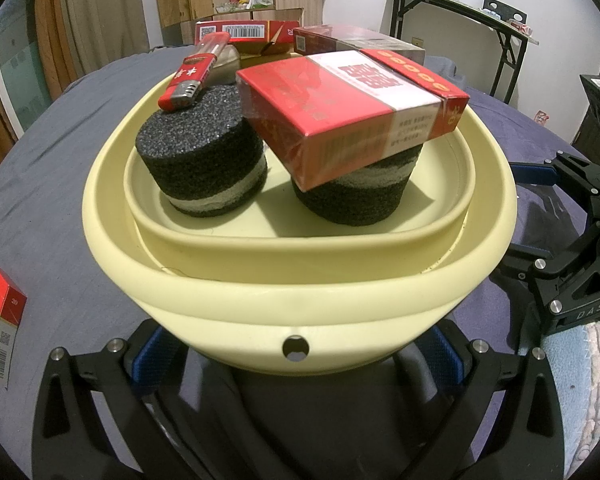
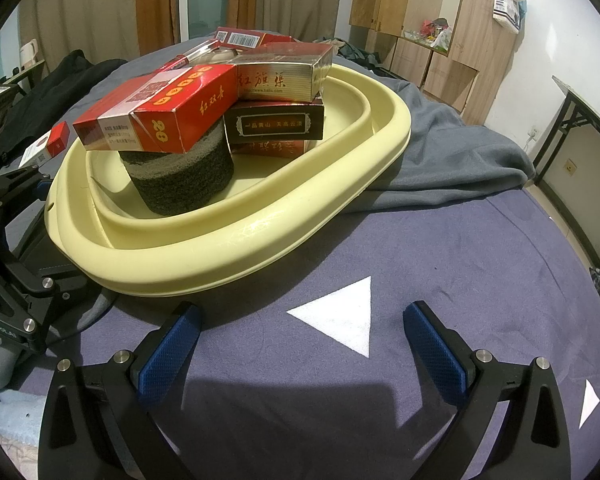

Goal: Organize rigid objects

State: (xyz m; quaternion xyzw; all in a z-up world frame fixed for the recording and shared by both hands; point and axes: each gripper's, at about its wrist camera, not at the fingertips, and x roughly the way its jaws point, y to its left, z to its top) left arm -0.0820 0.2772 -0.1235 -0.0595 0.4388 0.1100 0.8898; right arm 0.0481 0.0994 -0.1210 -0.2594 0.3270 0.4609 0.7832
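Note:
A cream basin [image 1: 300, 288] [image 2: 236, 248] sits on the blue cloth. Inside stand two black foam cylinders [image 1: 200, 156] [image 2: 180, 176]. A red lighter [image 1: 196, 76] lies on the left one. A red cigarette pack [image 1: 352, 108] [image 2: 160, 112] rests tilted on the right one. More packs [image 2: 280, 76] are stacked at the basin's far side. My left gripper [image 1: 296, 356] is open, its fingers on either side of the basin's near edge and partly hidden under it. My right gripper [image 2: 302, 340] is open and empty over the cloth, to the right of the basin.
A loose red and white pack [image 1: 0, 328] [image 2: 46, 146] stands on the cloth left of the basin. A grey cloth [image 2: 452, 152] lies bunched behind the basin. White triangles [image 2: 340, 320] mark the cloth. A folding table [image 1: 460, 12] stands at the far right.

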